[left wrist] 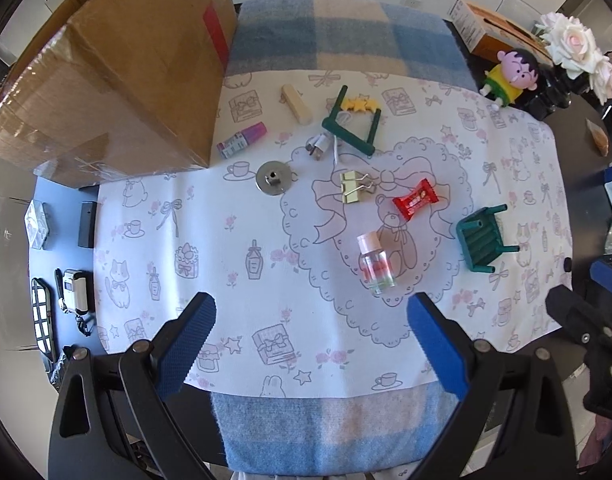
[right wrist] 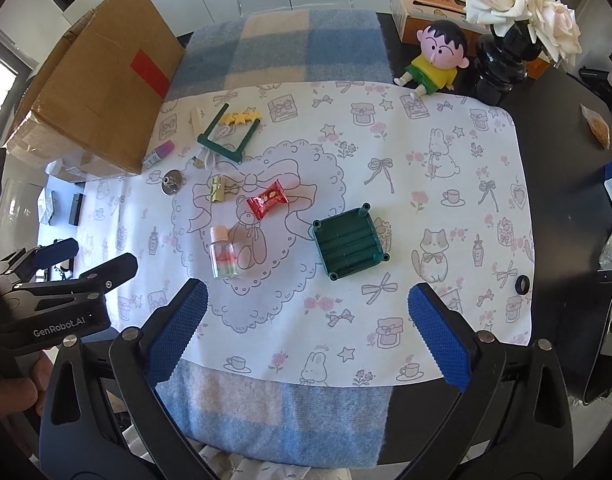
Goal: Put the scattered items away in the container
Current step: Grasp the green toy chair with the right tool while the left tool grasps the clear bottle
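Two grippers hang above the near edge of the printed mat (left wrist: 265,240), both with jaws spread wide and nothing between them: your left gripper (left wrist: 312,344) and your right gripper (right wrist: 306,332).

The cardboard box (left wrist: 137,80) stands at the mat's far left corner; whether its top is open cannot be told.

Scattered on the mat:
- small clear bottle (left wrist: 374,267), pink cap, lying on the bear print, nearest your left gripper
- red candy (left wrist: 416,203), just beyond the bottle
- gold binder clip (left wrist: 354,193), left of the candy
- metal disc (left wrist: 273,178), near the box corner
- purple-capped tube (left wrist: 241,140), beside the box
- white charger plug (left wrist: 320,145), touching the green frame (left wrist: 348,128) with yellow stars
- cream block (left wrist: 295,104), far side
- green toy stool (right wrist: 349,245), overturned, legs up, ahead of your right gripper.
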Action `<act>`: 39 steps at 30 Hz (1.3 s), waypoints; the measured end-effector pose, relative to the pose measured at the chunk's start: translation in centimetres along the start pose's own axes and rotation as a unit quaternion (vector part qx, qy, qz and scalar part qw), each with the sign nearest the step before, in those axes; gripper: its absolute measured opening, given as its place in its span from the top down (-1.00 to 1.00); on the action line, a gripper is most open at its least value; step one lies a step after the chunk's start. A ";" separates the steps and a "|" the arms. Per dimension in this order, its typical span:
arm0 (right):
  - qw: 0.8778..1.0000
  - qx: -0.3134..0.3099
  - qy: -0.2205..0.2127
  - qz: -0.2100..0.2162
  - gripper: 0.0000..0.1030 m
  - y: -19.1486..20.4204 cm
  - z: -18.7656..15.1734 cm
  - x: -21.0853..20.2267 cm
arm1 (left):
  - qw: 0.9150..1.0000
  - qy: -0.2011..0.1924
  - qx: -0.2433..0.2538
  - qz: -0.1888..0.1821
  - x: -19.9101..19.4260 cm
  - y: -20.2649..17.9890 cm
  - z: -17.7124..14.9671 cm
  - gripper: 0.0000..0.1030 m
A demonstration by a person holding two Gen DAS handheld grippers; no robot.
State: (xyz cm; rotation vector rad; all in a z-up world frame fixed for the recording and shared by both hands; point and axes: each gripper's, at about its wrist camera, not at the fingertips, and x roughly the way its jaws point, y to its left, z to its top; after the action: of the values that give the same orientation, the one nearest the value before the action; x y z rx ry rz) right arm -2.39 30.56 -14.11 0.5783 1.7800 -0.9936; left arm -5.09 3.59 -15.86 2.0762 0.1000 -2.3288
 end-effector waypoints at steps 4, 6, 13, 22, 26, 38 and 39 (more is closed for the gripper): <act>1.000 0.012 0.011 0.004 -0.91 -0.5 0.1 1.9 | 1.000 0.021 -0.006 0.000 2.6 -1.4 0.3 -0.86; 1.000 0.021 0.014 0.006 -0.89 -0.9 0.2 2.7 | 1.000 0.029 -0.012 -0.001 3.6 -1.8 0.4 -0.85; 0.998 0.060 0.026 0.013 -0.78 -3.1 0.8 6.4 | 0.998 0.047 -0.033 0.000 7.2 -2.9 0.9 -0.52; 0.988 0.140 0.055 0.024 -0.20 -6.3 0.2 10.1 | 0.995 0.071 -0.070 0.004 10.1 -2.6 1.5 -0.24; 0.982 0.172 0.067 0.030 0.06 -6.9 0.2 11.1 | 0.994 0.081 -0.071 0.007 10.9 -2.6 1.6 -0.17; 0.960 0.259 0.083 0.062 0.62 -6.4 0.6 12.9 | 0.994 0.079 -0.073 0.012 10.2 -2.4 1.4 0.43; 0.958 0.266 0.081 0.065 0.63 -6.4 0.7 12.9 | 0.994 0.079 -0.073 0.011 10.1 -2.4 1.4 0.47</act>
State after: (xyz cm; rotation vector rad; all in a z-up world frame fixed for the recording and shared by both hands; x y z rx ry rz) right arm -12.07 25.76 -23.68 1.1238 1.5821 -1.3729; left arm -7.79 6.18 -25.65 2.1737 0.2404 -2.0741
